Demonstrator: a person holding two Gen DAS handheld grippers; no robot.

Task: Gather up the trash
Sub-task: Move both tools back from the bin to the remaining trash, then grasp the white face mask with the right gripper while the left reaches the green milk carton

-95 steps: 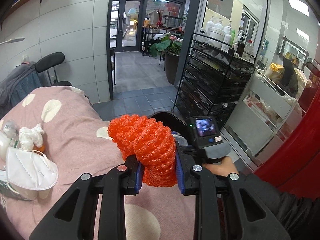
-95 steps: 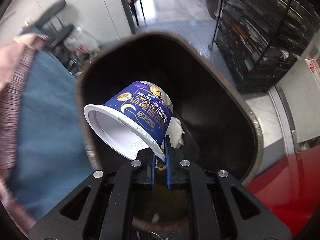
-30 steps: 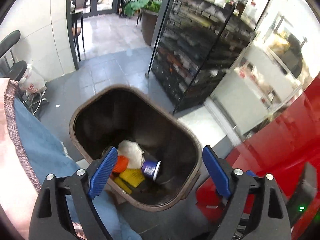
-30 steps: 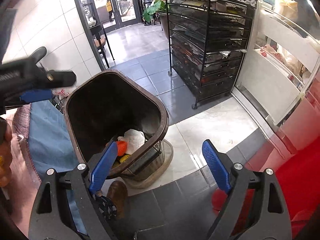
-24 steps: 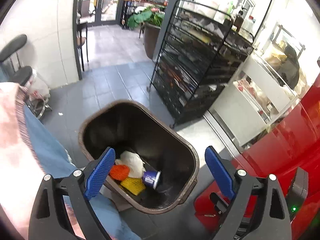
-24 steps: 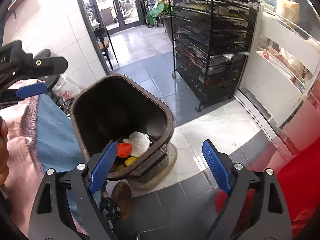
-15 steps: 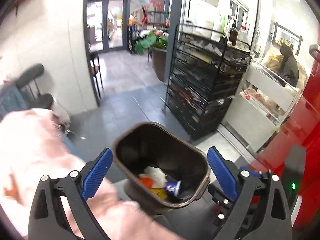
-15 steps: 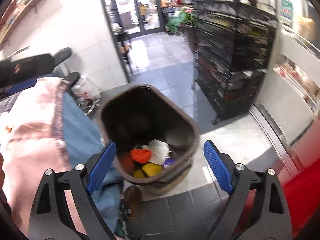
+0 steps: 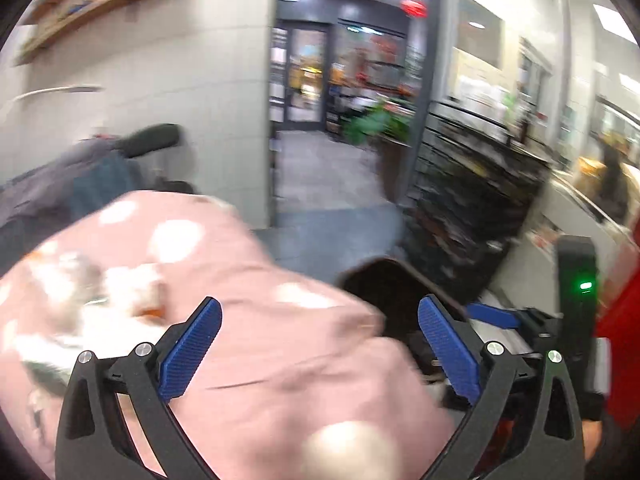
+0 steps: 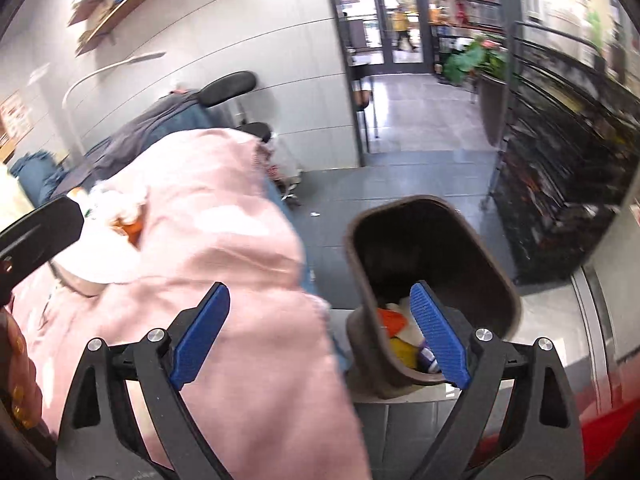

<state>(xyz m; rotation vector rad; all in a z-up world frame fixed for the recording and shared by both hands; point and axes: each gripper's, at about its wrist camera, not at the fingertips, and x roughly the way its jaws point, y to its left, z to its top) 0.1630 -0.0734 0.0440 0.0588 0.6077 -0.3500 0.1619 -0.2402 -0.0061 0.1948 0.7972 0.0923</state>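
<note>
The brown trash bin [image 10: 492, 268] stands on the floor right of the pink dotted tablecloth [image 10: 224, 248]; orange, yellow and white trash [image 10: 394, 322] lies inside. The bin's rim [image 9: 384, 268] peeks past the cloth in the left wrist view. My left gripper [image 9: 320, 344] is open and empty over the cloth [image 9: 248, 320]. My right gripper [image 10: 320, 328] is open and empty, above the cloth's edge and the bin. Blurred white and orange trash [image 9: 132, 292] lies on the table at the left; it also shows in the right wrist view [image 10: 120, 216].
A black wire rack [image 10: 568, 152] stands right of the bin. An office chair with clothes [image 10: 192, 108] is behind the table. A potted plant [image 10: 476, 60] is near the glass doors. Something red [image 9: 620, 344] is at the far right.
Both grippers have let their trash fall into the bin and opened. Both views have swung up and left, from the bin toward the table. The left view is blurred by motion.
</note>
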